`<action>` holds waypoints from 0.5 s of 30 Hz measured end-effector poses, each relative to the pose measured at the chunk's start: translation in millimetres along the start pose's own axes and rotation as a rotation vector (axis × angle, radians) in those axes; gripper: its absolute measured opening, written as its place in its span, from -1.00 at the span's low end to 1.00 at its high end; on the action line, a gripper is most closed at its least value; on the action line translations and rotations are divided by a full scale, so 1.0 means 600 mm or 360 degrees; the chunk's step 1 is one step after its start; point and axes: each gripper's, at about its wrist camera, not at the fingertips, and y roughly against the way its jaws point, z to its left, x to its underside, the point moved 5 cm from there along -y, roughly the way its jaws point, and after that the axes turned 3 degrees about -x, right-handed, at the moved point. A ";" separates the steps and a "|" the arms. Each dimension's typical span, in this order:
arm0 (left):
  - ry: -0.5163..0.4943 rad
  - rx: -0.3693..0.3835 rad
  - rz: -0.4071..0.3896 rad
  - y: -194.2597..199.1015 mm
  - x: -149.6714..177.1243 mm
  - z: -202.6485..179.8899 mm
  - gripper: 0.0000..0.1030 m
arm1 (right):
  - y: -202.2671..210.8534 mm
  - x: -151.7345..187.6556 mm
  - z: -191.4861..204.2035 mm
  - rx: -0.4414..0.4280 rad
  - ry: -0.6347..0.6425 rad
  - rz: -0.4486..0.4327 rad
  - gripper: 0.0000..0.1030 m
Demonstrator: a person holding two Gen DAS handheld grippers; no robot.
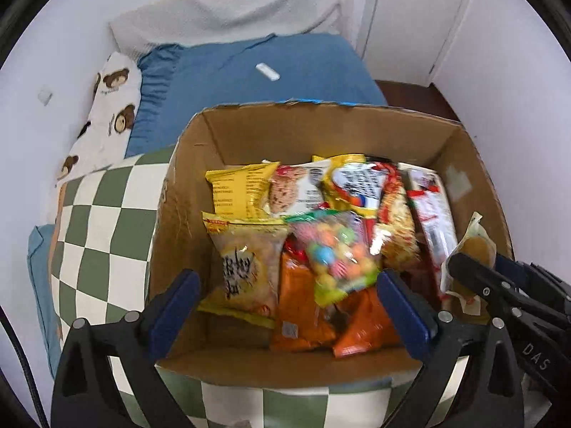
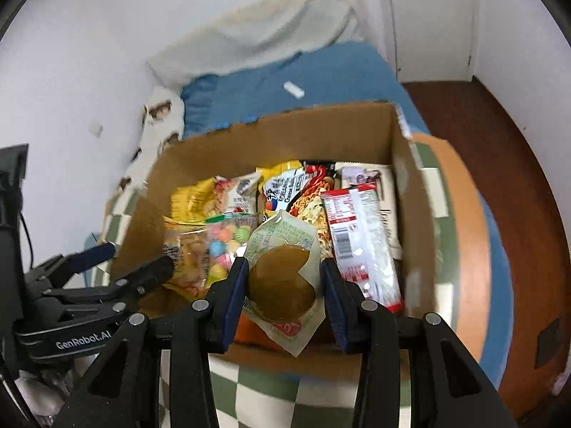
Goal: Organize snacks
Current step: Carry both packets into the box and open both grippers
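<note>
Between the blue pads of your right gripper [image 2: 283, 287] sits a clear pouch with a brown heart-shaped cake [image 2: 282, 287]; both pads press its sides, so the claw is pinching the pouch. It hangs above the near right part of the cardboard box [image 2: 321, 125], clear of the snacks below. From the left wrist view, the same pouch [image 1: 474, 249] shows at the box's right wall, gripped by the right gripper's dark fingers.

Your left gripper [image 1: 285, 303] is spread wide with nothing between its pads. It hovers over the near left part of the box, with the candy bag [image 1: 335, 249] and an orange packet [image 1: 299, 306] lying under the gap.

Box contents, lying flat and overlapping: a yellow-edged cracker bag [image 1: 246, 267] at near left, a yellow packet [image 1: 239, 189] behind it, a noodle packet [image 1: 360, 185] in the back middle, and a long red-and-white packet [image 2: 360, 242] along the right side.

The box rests on a green-and-white checked cloth [image 1: 100, 235]. Beyond it lie a blue sheet [image 1: 249, 82], with a small white object [image 1: 267, 71] on it, and a bear-print pillow [image 1: 110, 107] against the wall. A white door [image 1: 410, 10] stands at far right.
</note>
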 end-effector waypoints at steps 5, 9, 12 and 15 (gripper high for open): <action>0.0024 -0.0019 0.0032 -0.026 -0.022 0.019 0.97 | -0.060 -0.023 -0.034 0.0058 -0.0073 0.0172 0.86; 0.0022 -0.0019 0.0041 -0.029 -0.026 0.025 0.97 | -0.061 -0.026 -0.039 0.0152 -0.0064 0.0182 0.89; 0.0025 -0.0016 0.0049 -0.030 -0.024 0.029 0.97 | -0.049 -0.022 -0.051 0.0232 -0.0058 0.0192 0.91; 0.0031 -0.0009 0.0048 -0.027 -0.022 0.031 0.97 | -0.036 -0.022 -0.057 0.0292 -0.0044 0.0186 0.93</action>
